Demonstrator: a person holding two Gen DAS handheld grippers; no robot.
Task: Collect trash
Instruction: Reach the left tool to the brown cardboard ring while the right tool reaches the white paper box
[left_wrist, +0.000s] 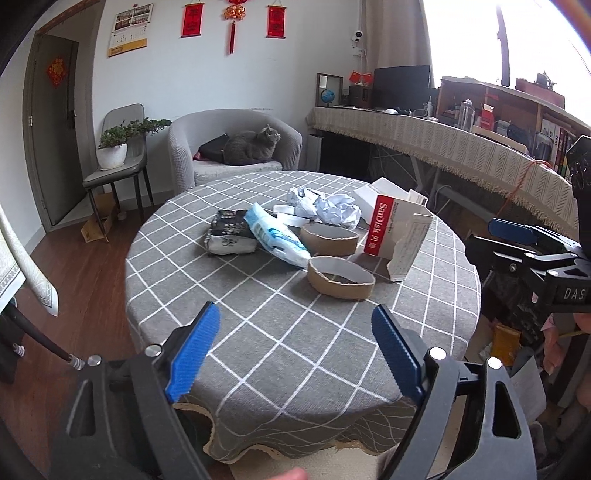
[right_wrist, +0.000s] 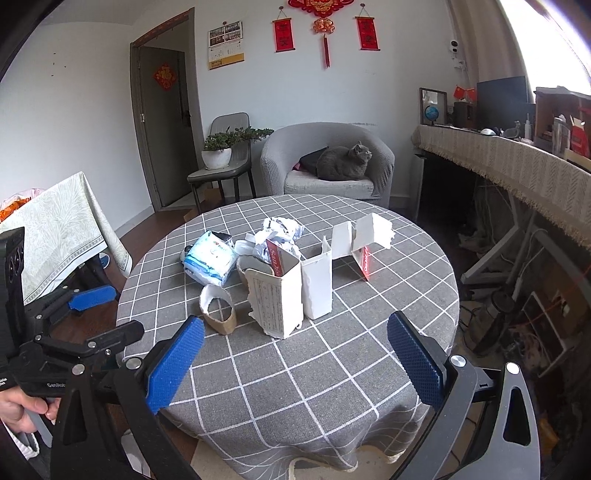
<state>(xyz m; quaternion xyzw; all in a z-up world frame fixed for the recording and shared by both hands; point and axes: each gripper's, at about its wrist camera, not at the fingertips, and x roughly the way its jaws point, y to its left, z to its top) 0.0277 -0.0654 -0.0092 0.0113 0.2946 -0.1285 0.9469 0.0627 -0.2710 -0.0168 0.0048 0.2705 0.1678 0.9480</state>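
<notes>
You have not picked up any trash yet; both the left tool and right tool are open and empty; the trash pile sits mid-frame on the tabletop.

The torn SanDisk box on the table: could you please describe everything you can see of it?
The SanDisk box is thin card, red on its printed face, white with small print on its side, white inside. It is ripped open and unfolded, standing upright in zigzag panels with ragged edges on the checked tablecloth, beside two cardboard rings.
</notes>
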